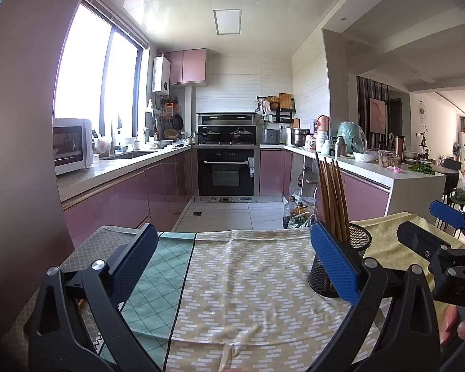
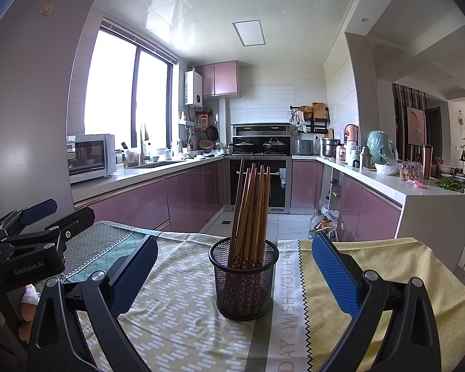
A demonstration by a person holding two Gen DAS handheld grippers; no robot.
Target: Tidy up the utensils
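A black mesh cup (image 2: 244,282) stands on the patterned tablecloth (image 2: 176,310) and holds several brown wooden chopsticks (image 2: 251,214), upright and fanned. My right gripper (image 2: 234,266) is open and empty, its blue pads on either side of the cup, just short of it. In the left wrist view the cup (image 1: 341,263) with its chopsticks (image 1: 333,198) sits behind the right pad. My left gripper (image 1: 232,254) is open and empty over bare cloth (image 1: 248,279), left of the cup. Each gripper shows at the edge of the other's view: the right one (image 1: 431,226), the left one (image 2: 55,214).
The table's far edge drops to a tiled kitchen floor (image 2: 276,220). Pink cabinets and a counter (image 2: 387,183) run on both sides, an oven (image 1: 226,173) at the back. Bottles and bags (image 1: 297,214) stand on the floor near the table's far right.
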